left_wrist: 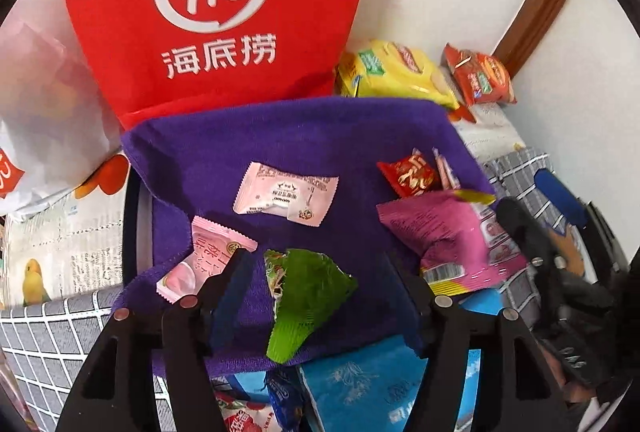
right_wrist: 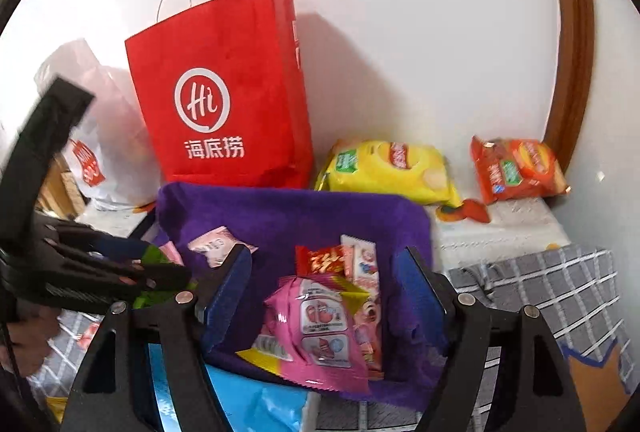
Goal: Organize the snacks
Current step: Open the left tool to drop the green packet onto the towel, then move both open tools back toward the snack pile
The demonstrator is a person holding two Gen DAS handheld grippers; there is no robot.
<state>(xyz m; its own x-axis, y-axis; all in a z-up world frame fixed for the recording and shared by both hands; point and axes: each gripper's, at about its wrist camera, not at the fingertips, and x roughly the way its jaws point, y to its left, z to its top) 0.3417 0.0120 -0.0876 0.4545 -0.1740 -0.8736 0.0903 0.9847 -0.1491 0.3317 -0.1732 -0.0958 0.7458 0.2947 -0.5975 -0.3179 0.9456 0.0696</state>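
Note:
A purple cloth (left_wrist: 304, 136) lines a shallow tray that holds several small snack packets. A green packet (left_wrist: 308, 288) lies on the cloth between the fingers of my left gripper (left_wrist: 316, 260), which is open, and the pads stand clear of it. A pale pink packet (left_wrist: 286, 194) and a pink peach packet (left_wrist: 204, 264) lie nearby. My right gripper (right_wrist: 324, 252) is open above a magenta packet (right_wrist: 320, 328) without touching it. Behind that packet lies a small red packet (right_wrist: 320, 258).
A red paper bag (right_wrist: 220, 104) stands against the wall behind the tray, with a white plastic bag (right_wrist: 92, 152) to its left. A yellow chips bag (right_wrist: 388, 168) and an orange bag (right_wrist: 516, 168) lie at the back right. Blue packets (left_wrist: 360, 384) lie in front, on a grey checked cloth (right_wrist: 540, 284).

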